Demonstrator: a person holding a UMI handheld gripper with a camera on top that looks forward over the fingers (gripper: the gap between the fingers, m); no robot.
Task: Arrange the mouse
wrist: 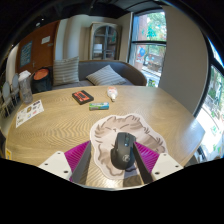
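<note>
A: Start closest in. What are the fingers doing?

B: The gripper [123,165] has its two fingers pressed in on a black computer mouse [123,151], one magenta pad [77,153] showing at either flank. I see no gap on either side, so I judge it a firm pinch across the mouse's width, which is the sensible way to carry something that smooth and rounded.

A: And where is the mouse relative to everything else?

B: Right between the fingers, over a pale scalloped mouse mat [123,135] that lies on the round wooden table [150,105]. Whether the mouse touches the mat or hangs just above it, I cannot tell. The mat looks like its intended home, so the task seems close to done.

A: Anything farther out?

B: Beyond the mat, well apart from it, a small green box [98,105] and a dark red box [82,96] lie near each other, with a small white object [112,94] beside them. A sheet of printed paper [29,111] sits off at the table's far edge. None crowds the mat.

A: And past the table?

B: A grey sofa [100,74] with cushions, a cabinet [104,40] behind it, and a window [149,42].
</note>
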